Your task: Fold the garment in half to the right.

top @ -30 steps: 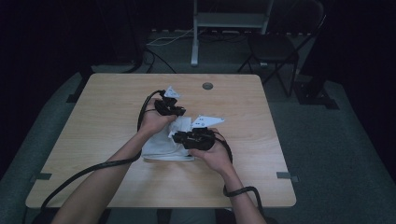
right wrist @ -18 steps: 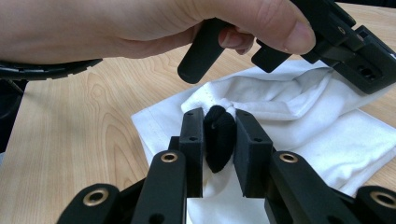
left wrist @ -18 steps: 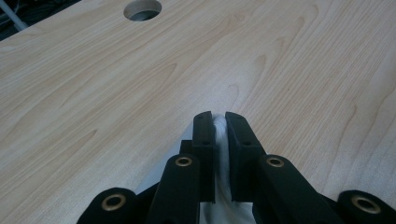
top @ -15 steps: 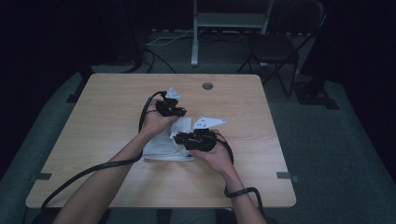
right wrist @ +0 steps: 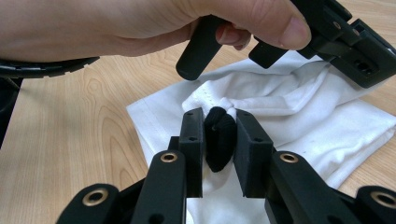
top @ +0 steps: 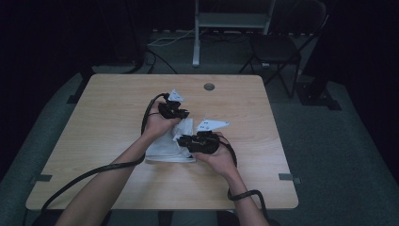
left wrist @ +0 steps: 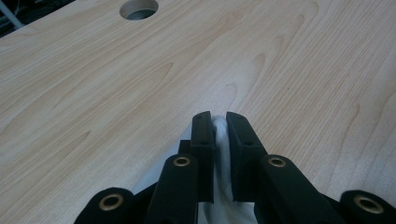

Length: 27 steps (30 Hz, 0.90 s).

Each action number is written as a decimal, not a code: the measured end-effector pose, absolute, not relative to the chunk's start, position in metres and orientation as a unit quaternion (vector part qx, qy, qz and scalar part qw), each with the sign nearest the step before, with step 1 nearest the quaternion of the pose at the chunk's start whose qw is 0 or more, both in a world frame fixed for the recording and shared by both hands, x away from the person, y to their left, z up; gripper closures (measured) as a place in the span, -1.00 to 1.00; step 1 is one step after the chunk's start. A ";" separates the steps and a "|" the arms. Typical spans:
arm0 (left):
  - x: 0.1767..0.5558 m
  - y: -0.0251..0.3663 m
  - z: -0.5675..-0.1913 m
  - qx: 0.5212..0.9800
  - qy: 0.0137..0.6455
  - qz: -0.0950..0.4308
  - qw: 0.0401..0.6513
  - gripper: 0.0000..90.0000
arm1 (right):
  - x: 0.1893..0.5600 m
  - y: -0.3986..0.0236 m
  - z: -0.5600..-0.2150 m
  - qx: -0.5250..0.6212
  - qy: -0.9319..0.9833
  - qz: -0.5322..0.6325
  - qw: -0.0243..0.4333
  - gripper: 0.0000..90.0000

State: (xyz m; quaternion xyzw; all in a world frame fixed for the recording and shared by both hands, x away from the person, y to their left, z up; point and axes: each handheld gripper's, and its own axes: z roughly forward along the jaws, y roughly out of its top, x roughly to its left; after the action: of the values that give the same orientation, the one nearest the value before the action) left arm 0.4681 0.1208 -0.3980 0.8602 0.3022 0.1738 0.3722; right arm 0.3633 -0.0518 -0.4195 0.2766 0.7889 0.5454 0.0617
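Both tongs pinch: left tongs [left wrist: 220, 128] a white cloth [right wrist: 289, 107], right tongs [right wrist: 220, 121] a black wad [right wrist: 219, 137].

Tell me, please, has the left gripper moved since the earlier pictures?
No. The left gripper sits at the same spot relative to the table's round hole, shut on the white cloth.

Light wooden rectangular table [top: 108, 127], pale grain, round cable hole [top: 209, 86] near the far edge. It stands on grey-green carpet floor [top: 339, 155]; small grey tape marks on the carpet at the near left [top: 41, 178] and near right [top: 288, 176]. Beyond the far edge: grey metal stand with a shelf [top: 230, 21], dark folding chair [top: 277, 49] to its right, loose cables on the floor [top: 164, 40]. Room dim; the back is in darkness, the light falls on the tabletop.
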 end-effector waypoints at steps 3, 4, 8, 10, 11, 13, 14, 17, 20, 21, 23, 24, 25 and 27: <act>0.468 0.120 -0.399 0.859 0.303 0.173 0.373 0.83 | 0.363 -0.052 -0.420 0.277 0.789 0.544 0.061 0.66; 0.468 0.120 -0.399 0.860 0.303 0.173 0.373 0.82 | 0.363 -0.052 -0.420 0.277 0.790 0.544 0.062 0.66; 0.469 0.119 -0.400 0.860 0.302 0.174 0.374 0.81 | 0.363 -0.053 -0.421 0.280 0.790 0.543 0.059 0.66; 0.468 0.119 -0.400 0.859 0.302 0.175 0.374 0.80 | 0.363 -0.054 -0.422 0.279 0.791 0.541 0.060 0.65; 0.468 0.119 -0.400 0.859 0.302 0.175 0.375 0.80 | 0.363 -0.054 -0.422 0.281 0.791 0.540 0.059 0.65; 0.468 0.118 -0.401 0.858 0.302 0.175 0.376 0.79 | 0.363 -0.054 -0.423 0.281 0.792 0.538 0.059 0.65; 0.468 0.118 -0.401 0.858 0.302 0.175 0.377 0.78 | 0.363 -0.055 -0.423 0.281 0.793 0.538 0.060 0.65; 0.468 0.118 -0.401 0.858 0.301 0.175 0.378 0.76 | 0.363 -0.055 -0.424 0.281 0.793 0.537 0.060 0.64; 0.468 0.117 -0.401 0.857 0.301 0.174 0.381 0.72 | 0.362 -0.056 -0.424 0.283 0.794 0.535 0.059 0.63; 0.468 0.117 -0.401 0.856 0.302 0.174 0.382 0.71 | 0.363 -0.057 -0.424 0.283 0.794 0.535 0.060 0.63; 0.468 0.117 -0.401 0.856 0.302 0.173 0.383 0.70 | 0.362 -0.057 -0.424 0.284 0.794 0.534 0.059 0.62; 0.468 0.116 -0.401 0.853 0.304 0.173 0.387 0.69 | 0.362 -0.058 -0.424 0.285 0.795 0.533 0.060 0.61; 0.468 0.116 -0.400 0.853 0.304 0.172 0.387 0.67 | 0.362 -0.058 -0.425 0.285 0.795 0.532 0.060 0.59; 0.467 0.116 -0.400 0.853 0.303 0.171 0.389 0.63 | 0.362 -0.059 -0.425 0.284 0.795 0.532 0.061 0.57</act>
State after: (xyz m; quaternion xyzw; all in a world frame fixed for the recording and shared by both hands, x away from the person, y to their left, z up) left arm 0.4675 0.1157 -0.4002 0.8529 0.3026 0.1712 0.3894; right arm 0.3623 -0.0591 -0.4250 0.2841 0.7952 0.5322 0.0613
